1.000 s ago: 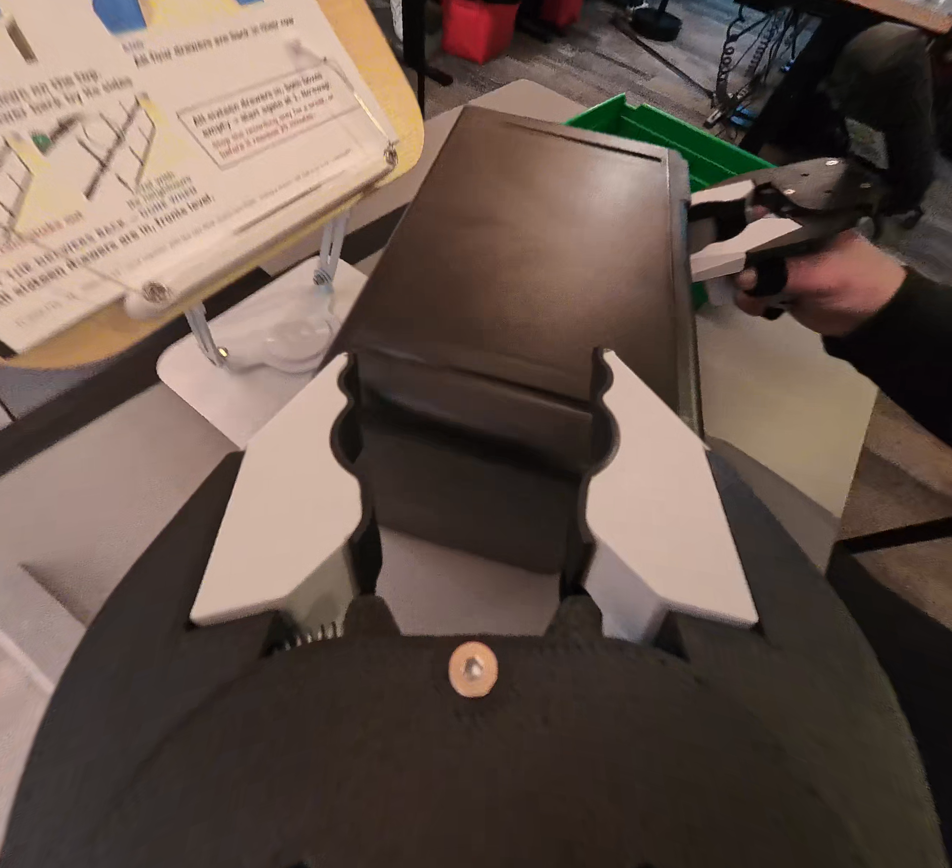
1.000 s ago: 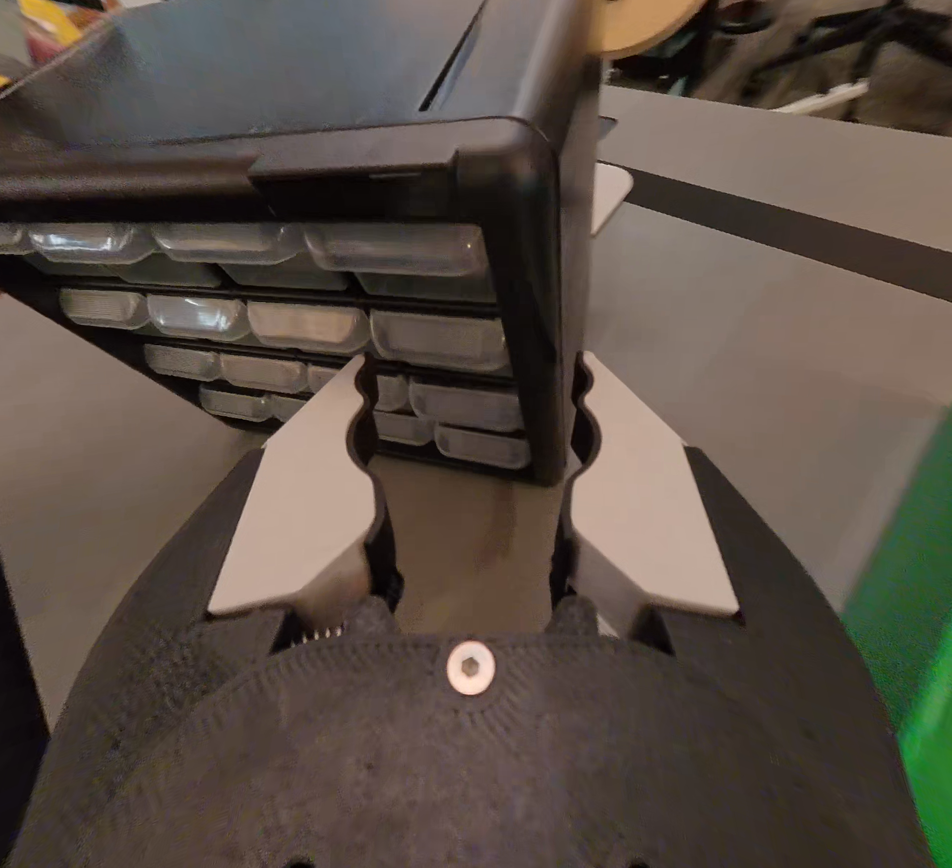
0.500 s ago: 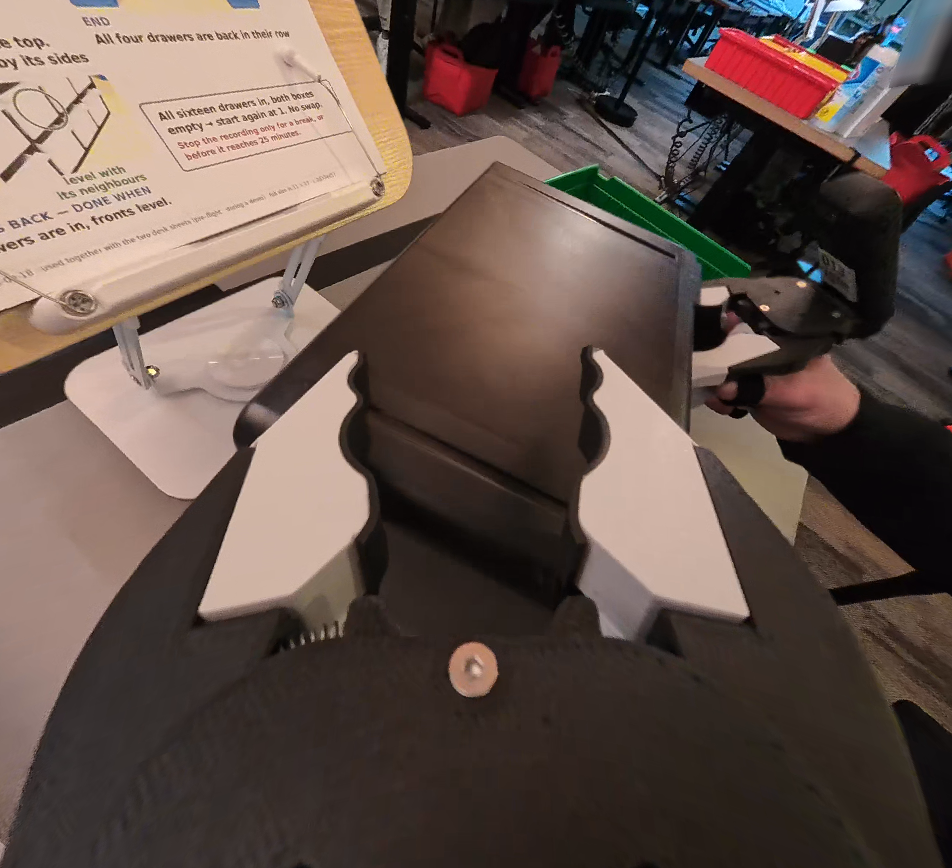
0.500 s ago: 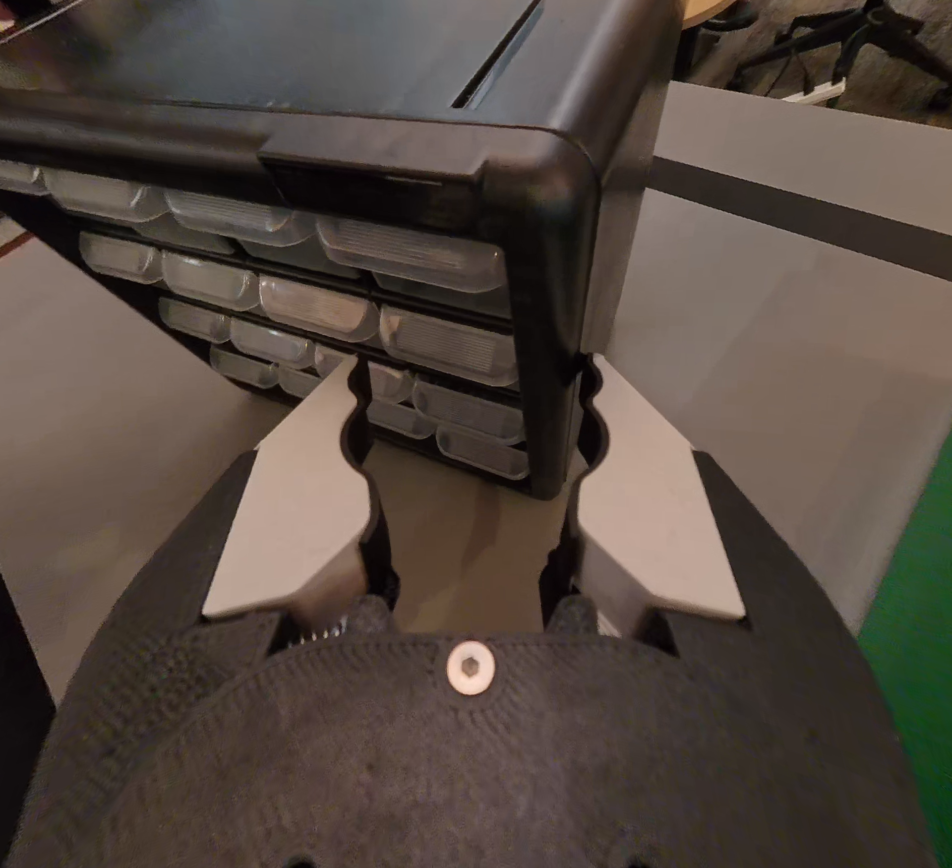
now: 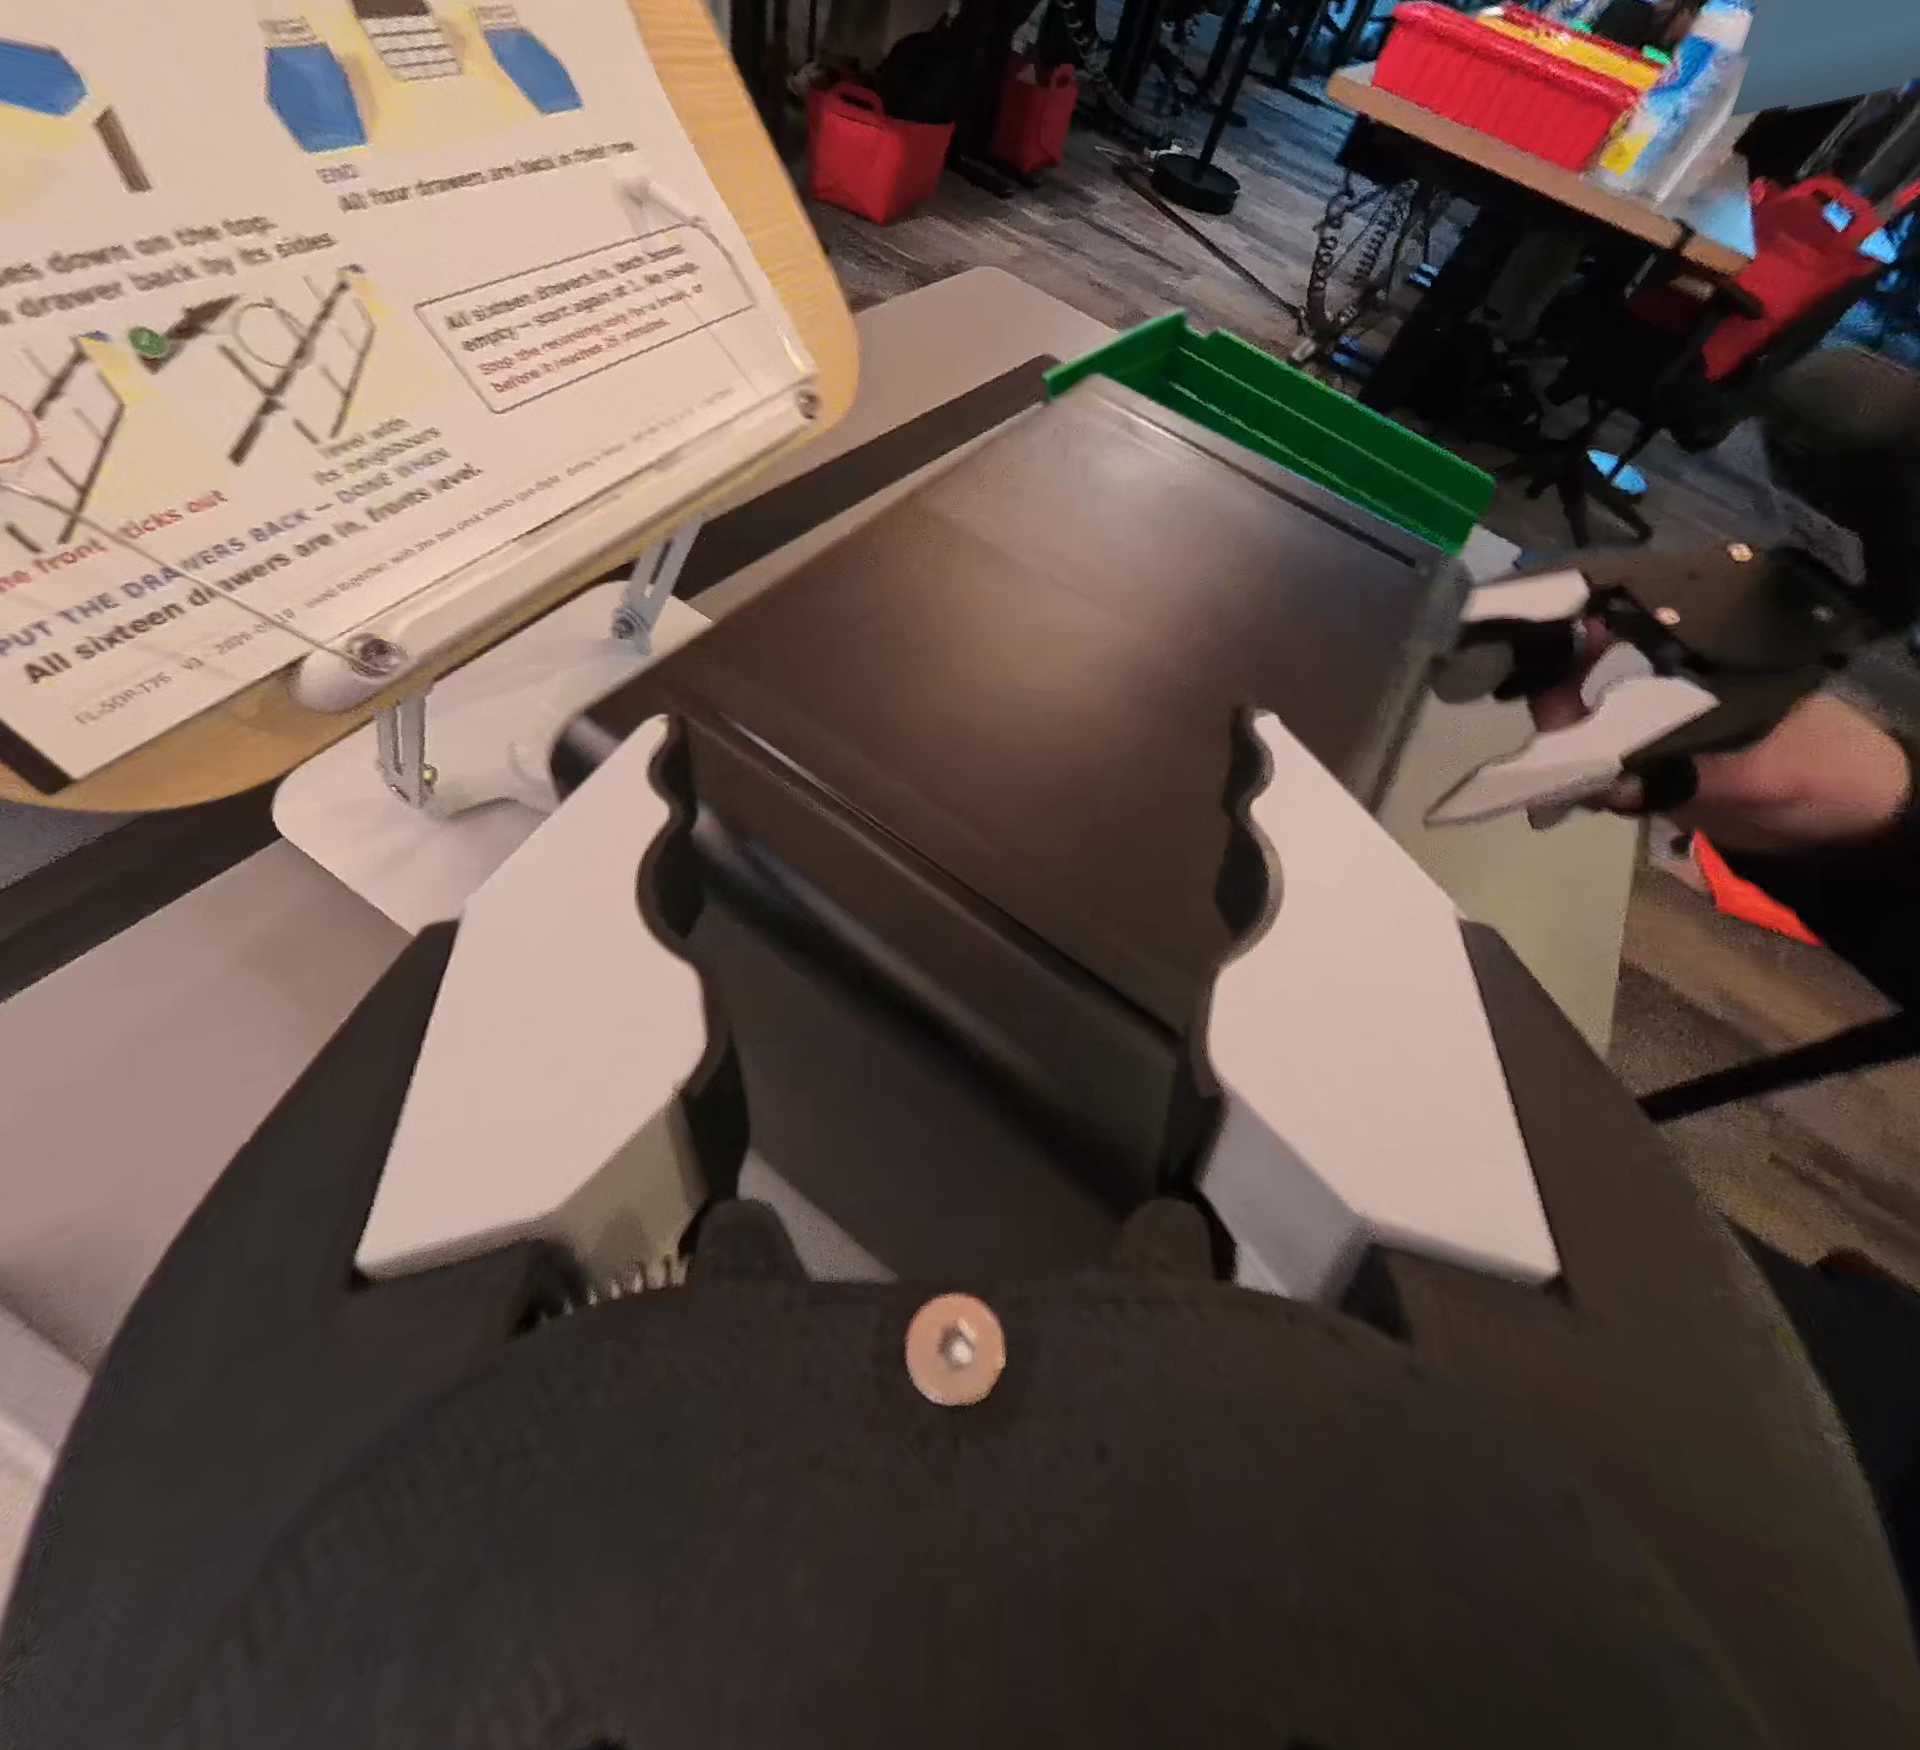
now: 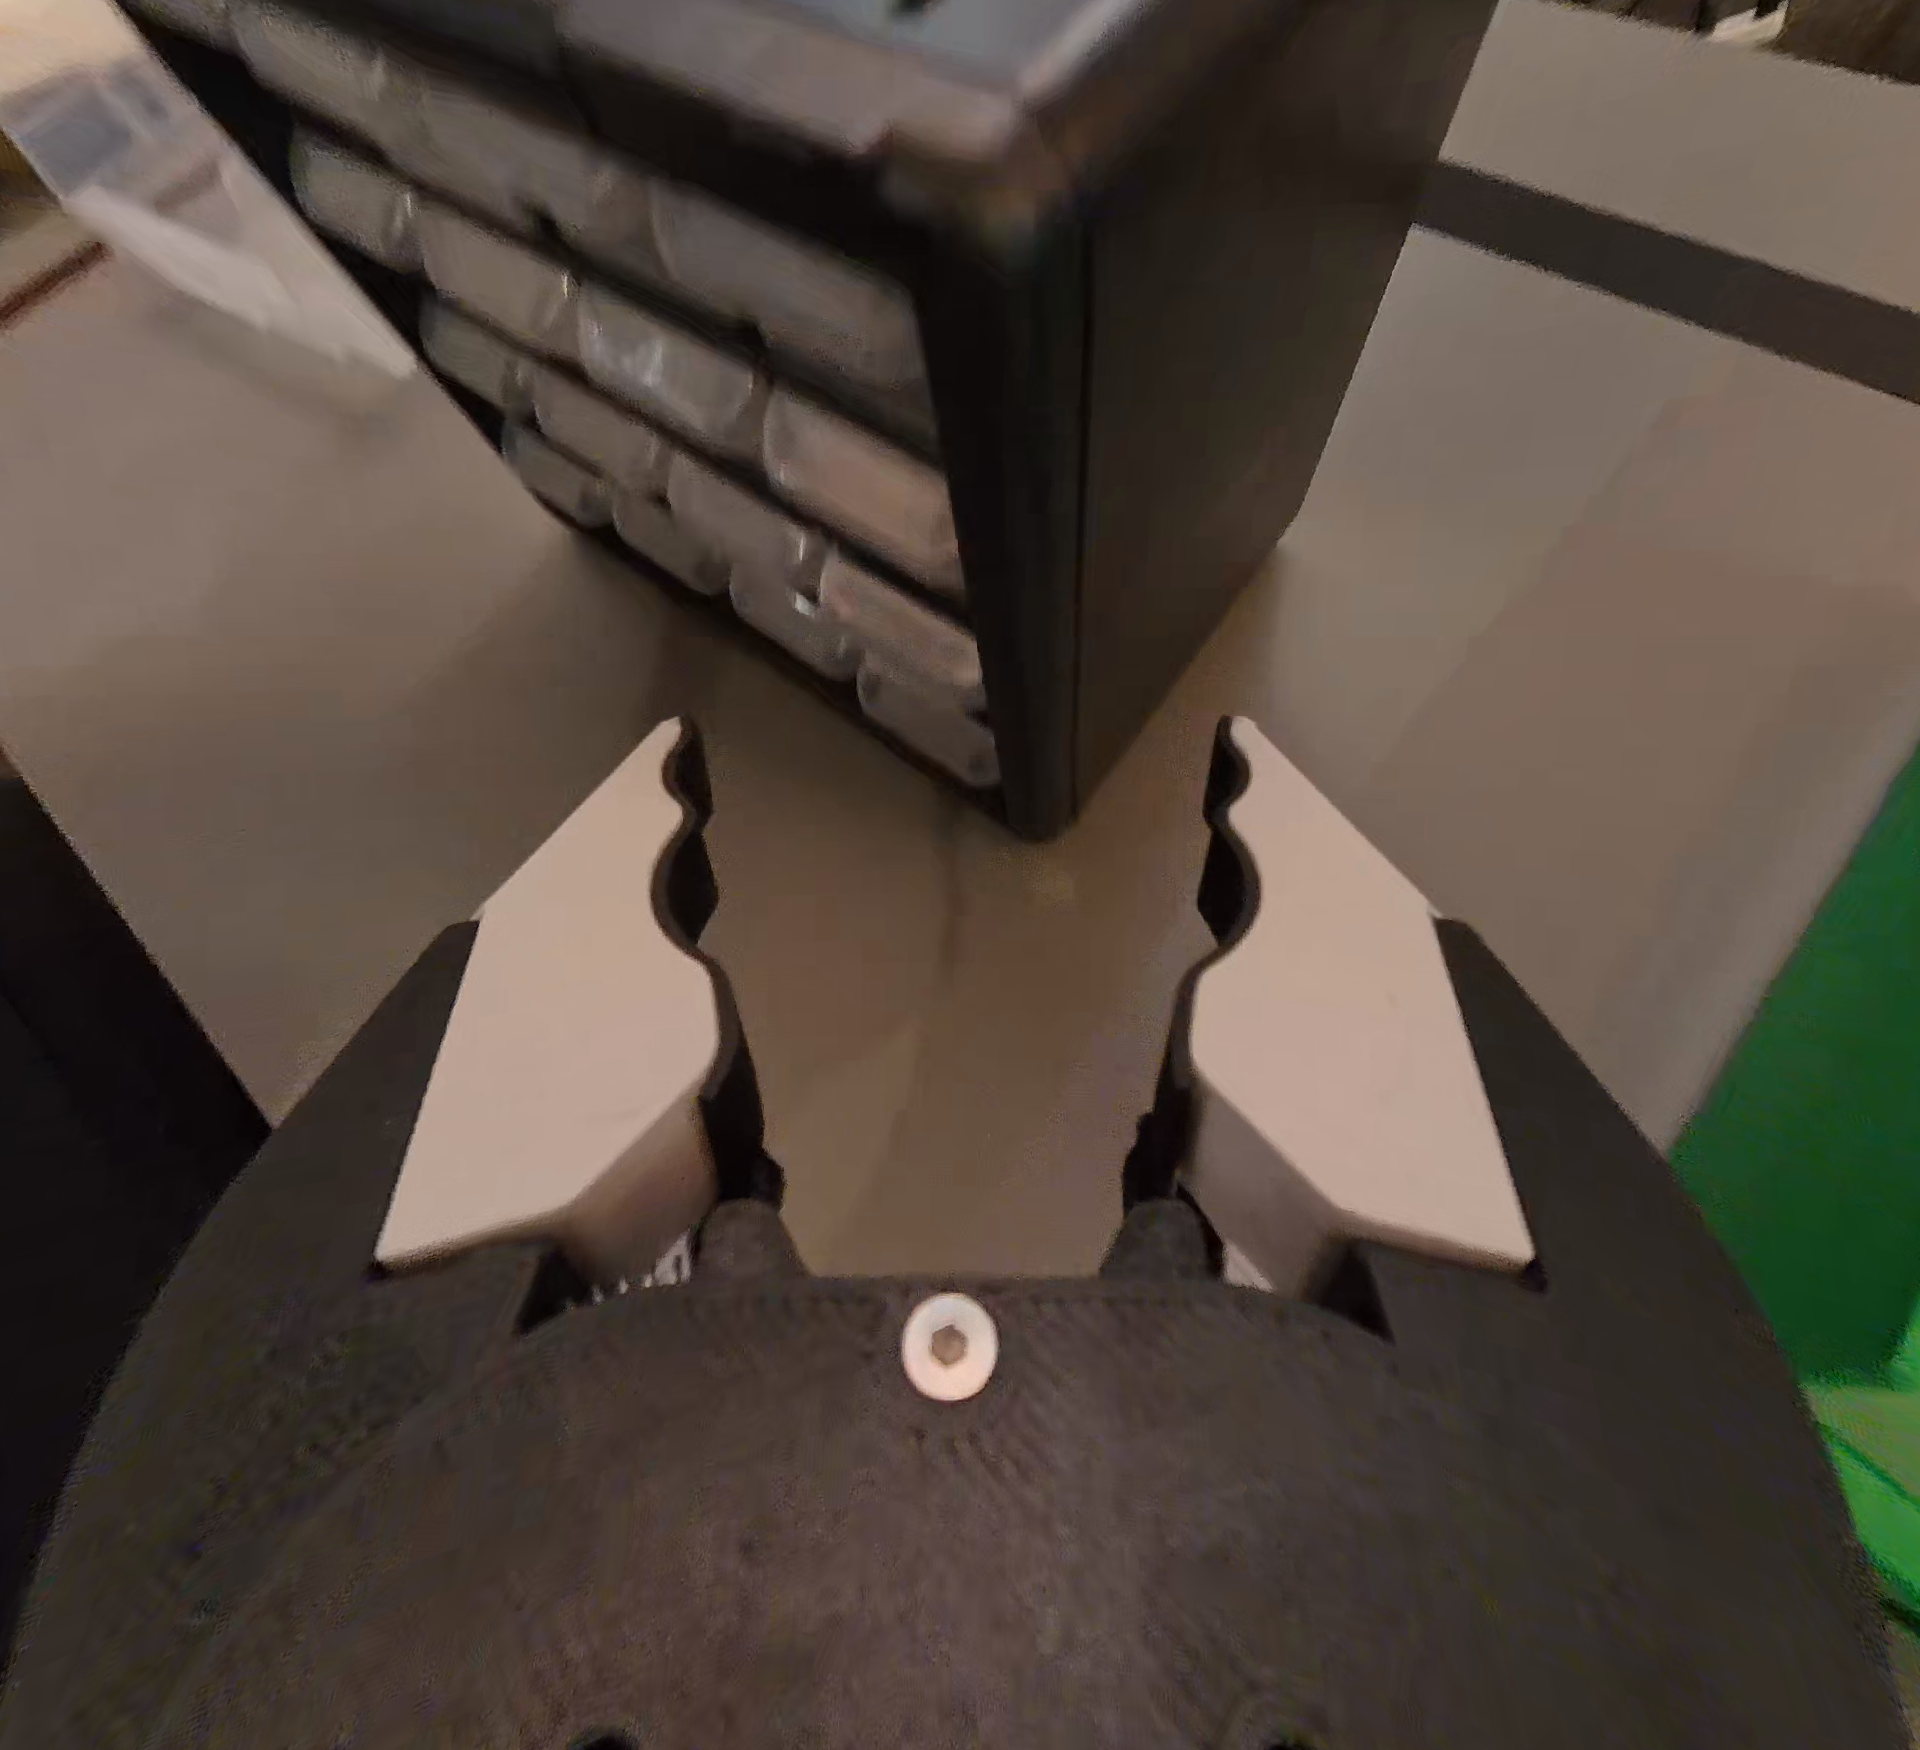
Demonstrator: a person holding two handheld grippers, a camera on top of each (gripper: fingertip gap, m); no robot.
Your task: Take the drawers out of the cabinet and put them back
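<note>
The black cabinet [image 5: 1039, 640] stands on the grey table, and the left wrist view looks along its flat top. My left gripper [image 5: 956, 734] is open and empty, with its white fingers [image 5: 561, 973] held just over the cabinet's near end. In the right wrist view the cabinet [image 6: 1195, 350] shows its front right corner, with rows of clear drawers [image 6: 727, 412] all pushed in. My right gripper [image 6: 956, 739] is open and empty, a short way in front of that corner and not touching it. It also shows in the left wrist view [image 5: 1475, 703], at the cabinet's far right.
An instruction board [image 5: 364, 246] on a white stand [image 5: 343, 817] leans over the table left of the cabinet. A green bin [image 5: 1299, 443] sits behind the cabinet and shows at the right of the right wrist view [image 6: 1818, 1077]. A black stripe [image 6: 1662, 287] crosses the table.
My right gripper has drawn back from the cabinet's front corner, which was between its fingers and is now ahead of the tips. My left gripper has shifted over the cabinet top.
</note>
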